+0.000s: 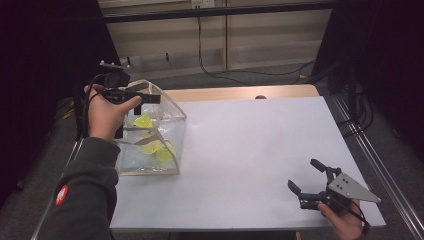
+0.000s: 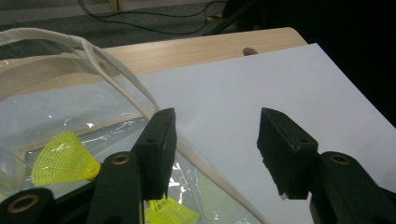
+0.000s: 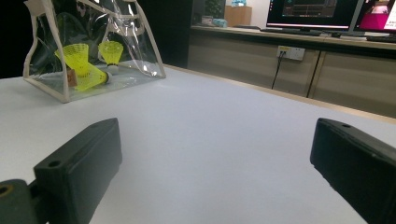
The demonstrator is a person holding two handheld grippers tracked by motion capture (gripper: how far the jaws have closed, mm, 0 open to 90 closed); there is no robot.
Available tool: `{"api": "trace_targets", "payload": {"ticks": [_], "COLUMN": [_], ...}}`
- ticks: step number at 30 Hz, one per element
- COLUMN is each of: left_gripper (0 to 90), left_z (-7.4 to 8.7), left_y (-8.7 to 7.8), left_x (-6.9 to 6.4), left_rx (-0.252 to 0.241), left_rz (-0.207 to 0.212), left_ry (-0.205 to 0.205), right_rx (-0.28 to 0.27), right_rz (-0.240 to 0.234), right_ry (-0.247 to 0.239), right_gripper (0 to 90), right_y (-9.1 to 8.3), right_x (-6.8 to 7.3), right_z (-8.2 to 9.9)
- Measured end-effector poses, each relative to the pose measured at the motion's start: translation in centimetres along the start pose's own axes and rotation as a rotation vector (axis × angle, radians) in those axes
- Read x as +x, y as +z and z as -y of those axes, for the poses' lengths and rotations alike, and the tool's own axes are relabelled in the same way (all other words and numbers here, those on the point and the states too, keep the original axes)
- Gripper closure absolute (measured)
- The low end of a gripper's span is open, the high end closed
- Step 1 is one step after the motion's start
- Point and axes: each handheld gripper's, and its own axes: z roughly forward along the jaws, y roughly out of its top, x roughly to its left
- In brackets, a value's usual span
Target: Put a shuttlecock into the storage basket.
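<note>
A clear plastic bag with beige trim (image 1: 170, 112) stands at the left of the white table (image 1: 250, 145), holding yellow shuttlecocks (image 1: 144, 120). My left gripper (image 1: 156, 98) hovers over the bag's top, held in a hand. In the left gripper view its jaws (image 2: 215, 140) stand open with nothing between them; one jaw is over the bag's rim (image 2: 116, 70), and a shuttlecock (image 2: 63, 161) lies below inside. My right gripper (image 1: 302, 173) rests low at the table's near right, open and empty (image 3: 215, 154). From there the bag (image 3: 144, 51) with its shuttlecocks (image 3: 77, 56) is far off.
A bare wooden strip (image 1: 240, 93) runs along the table's far edge, with a small hole (image 2: 250, 51) in it. Cables (image 1: 250, 74) lie on the floor beyond. Dark curtains flank both sides. Monitors (image 3: 313, 11) stand on a counter behind.
</note>
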Motion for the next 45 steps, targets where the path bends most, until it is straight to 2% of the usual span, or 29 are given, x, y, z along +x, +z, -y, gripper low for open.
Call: {"api": "trace_targets", "payload": {"ticks": [9,25,28,45], "left_gripper": [37.0,28.9,27.6,21.4], "left_z": [0.6,1.8,2.1,3.7], "left_y": [-0.1,-0.4,-0.4,-1.2], "left_x": [-0.8,-2.0,-2.2,-2.1], "left_rx": [-0.016,-0.038,-0.046,-0.083], "left_rz": [0.051,0.097,0.113,0.141], "left_ry": [0.015,0.048,0.052,0.059], "right_rx": [0.004,0.002,0.001,0.002], "right_rz": [-0.006,-0.007,-0.008,-0.005], "right_ry": [-0.001,-0.009,-0.005,-0.009], "right_gripper": [2.0,2.0,2.0,2.0], "right_y": [0.1,0.1,-0.1,0.1], "right_x": [0.1,0.2,0.3,0.4], "right_z": [0.0,-0.1,-0.1,-0.2]}}
